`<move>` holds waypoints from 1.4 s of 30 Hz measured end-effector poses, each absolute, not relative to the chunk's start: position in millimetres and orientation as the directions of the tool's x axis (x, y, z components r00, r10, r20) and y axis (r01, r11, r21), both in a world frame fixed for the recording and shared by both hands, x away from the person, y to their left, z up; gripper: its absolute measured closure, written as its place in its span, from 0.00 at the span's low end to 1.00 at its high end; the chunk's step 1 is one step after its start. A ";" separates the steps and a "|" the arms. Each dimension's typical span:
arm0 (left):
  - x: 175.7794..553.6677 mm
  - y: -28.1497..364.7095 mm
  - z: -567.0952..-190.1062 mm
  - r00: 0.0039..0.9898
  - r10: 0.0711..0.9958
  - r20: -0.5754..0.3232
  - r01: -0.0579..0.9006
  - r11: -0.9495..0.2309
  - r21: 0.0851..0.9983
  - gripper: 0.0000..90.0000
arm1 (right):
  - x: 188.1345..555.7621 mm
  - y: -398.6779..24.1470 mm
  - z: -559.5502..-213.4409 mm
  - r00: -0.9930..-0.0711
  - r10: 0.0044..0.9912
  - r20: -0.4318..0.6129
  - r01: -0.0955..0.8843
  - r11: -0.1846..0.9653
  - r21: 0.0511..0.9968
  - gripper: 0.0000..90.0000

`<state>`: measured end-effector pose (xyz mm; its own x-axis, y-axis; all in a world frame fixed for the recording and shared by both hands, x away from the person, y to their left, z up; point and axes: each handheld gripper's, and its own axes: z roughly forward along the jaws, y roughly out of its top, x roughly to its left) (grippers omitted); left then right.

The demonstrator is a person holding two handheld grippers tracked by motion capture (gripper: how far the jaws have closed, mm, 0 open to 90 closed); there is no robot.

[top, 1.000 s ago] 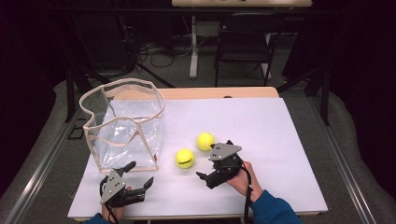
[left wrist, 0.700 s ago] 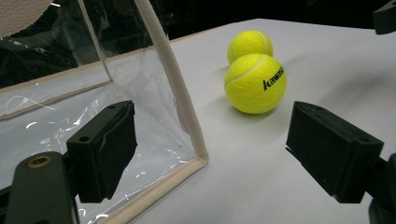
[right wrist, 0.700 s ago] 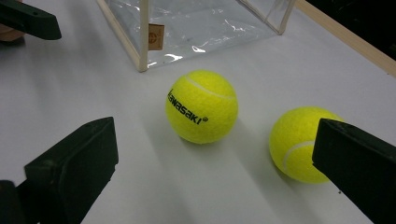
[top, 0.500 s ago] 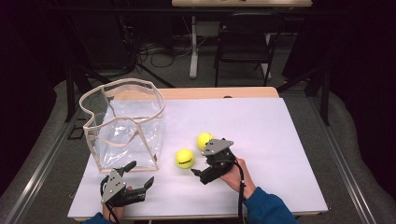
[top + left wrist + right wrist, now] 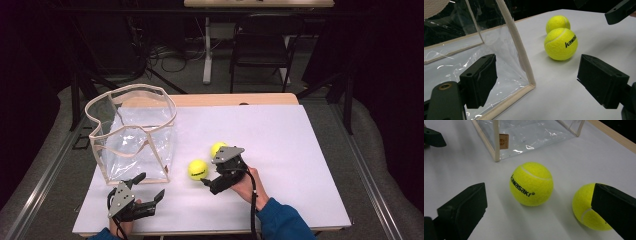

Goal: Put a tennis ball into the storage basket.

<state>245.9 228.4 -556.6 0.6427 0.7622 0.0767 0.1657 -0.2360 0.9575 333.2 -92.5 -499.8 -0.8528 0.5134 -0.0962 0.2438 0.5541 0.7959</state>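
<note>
Two yellow tennis balls lie on the white table top. The nearer ball carries black lettering. The farther ball sits just behind it, partly hidden by my right gripper. That gripper is open, pointing left at the lettered ball, which lies just ahead of its jaws. My left gripper rests open near the front edge, beside the corner of a clear bag with beige trim.
The clear bag stands upright and open-topped at the table's left side. A wooden strip runs along the far edge. Behind the table stand a dark chair and cables on the floor.
My right gripper has moved left toward the lettered ball and now covers part of the farther ball. The left gripper and both balls have stayed put.
</note>
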 end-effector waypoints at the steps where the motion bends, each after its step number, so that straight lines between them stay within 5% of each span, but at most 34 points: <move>1: 245.8 228.3 -556.5 0.642 0.763 0.077 0.165 -0.236 0.958 0.18 | 334.6 -91.9 -500.1 -0.854 0.510 -0.097 0.241 0.556 0.796 0.00; 42: 245.7 230.3 -556.1 0.636 0.768 0.072 0.166 -0.228 0.959 0.18 | 348.3 -56.4 -519.2 -0.874 0.482 -0.052 0.266 0.567 0.780 0.00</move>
